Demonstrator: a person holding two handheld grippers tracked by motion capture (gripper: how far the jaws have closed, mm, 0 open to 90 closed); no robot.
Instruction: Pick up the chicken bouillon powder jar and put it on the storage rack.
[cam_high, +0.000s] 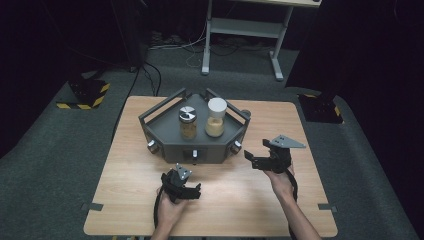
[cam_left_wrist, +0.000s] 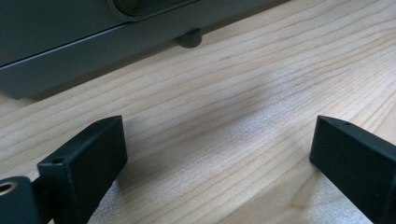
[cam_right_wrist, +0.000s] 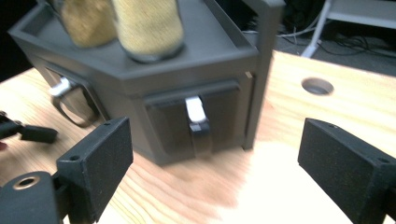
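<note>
Pale wooden table (cam_high: 130, 170) on grey carpet (cam_high: 50, 165), dark drapes all round. Grey tray (cam_high: 165, 112) at centre with two jars. Left gripper (cam_high: 192, 190) and right gripper (cam_high: 252, 156) low over the wood, jaws wide apart, empty.

stand (cam_high: 165, 137) at table (cam_high: 125, 200) rear centre | two jars on it: metal-lidded jar (cam_high: 188, 122) left, plain-lidded jar (cam_high: 215, 118) right | left gripper (cam_high: 186, 187) before stand | right gripper (cam_high: 256, 159) at its right
</note>
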